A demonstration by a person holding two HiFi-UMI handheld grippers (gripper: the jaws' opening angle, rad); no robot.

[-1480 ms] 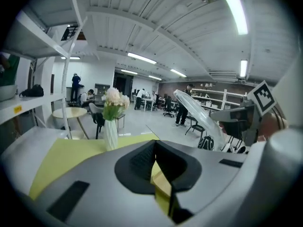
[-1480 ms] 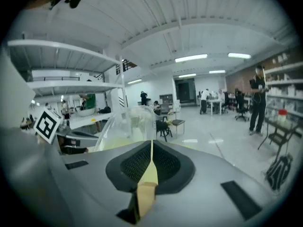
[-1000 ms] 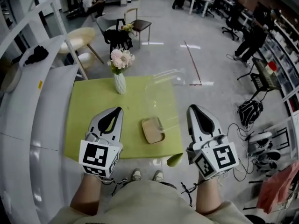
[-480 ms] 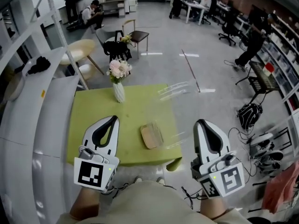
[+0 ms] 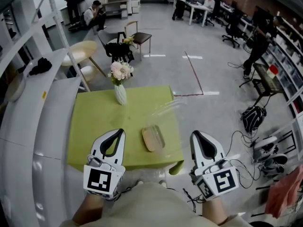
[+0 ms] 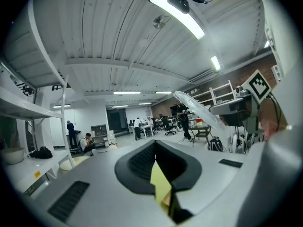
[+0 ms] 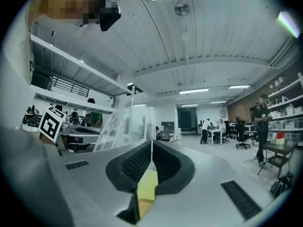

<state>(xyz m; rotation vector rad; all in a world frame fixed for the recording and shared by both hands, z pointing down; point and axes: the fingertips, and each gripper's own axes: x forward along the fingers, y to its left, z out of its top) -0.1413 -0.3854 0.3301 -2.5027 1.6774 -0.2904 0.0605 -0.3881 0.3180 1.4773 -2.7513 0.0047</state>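
My right gripper (image 5: 196, 136) (image 7: 151, 151) is shut on the edge of a thin clear plastic film (image 7: 127, 126), which rises from the jaw seam. In the head view the film (image 5: 164, 109) shows faintly above the green table's (image 5: 94, 122) right side. My left gripper (image 5: 118, 133) (image 6: 155, 149) is shut with nothing visible between its jaws, over the table's near edge. From the left gripper view the film (image 6: 198, 110) stands beside the right gripper. A shallow brown tray (image 5: 153, 138) lies on the table between both grippers. A white vase of pale flowers (image 5: 120, 94) stands at the far side.
White shelving (image 5: 28, 108) runs along the left. A round table (image 5: 80, 48) and chairs (image 5: 135, 36) stand behind the green table. A black backpack (image 5: 251, 113) and cables lie on the floor at right. People work at desks far back.
Both grippers have tilted upward: their views now show ceiling instead of the table and vase. In the head view they drew back toward the person, and the clear film shifted over the table's right side.
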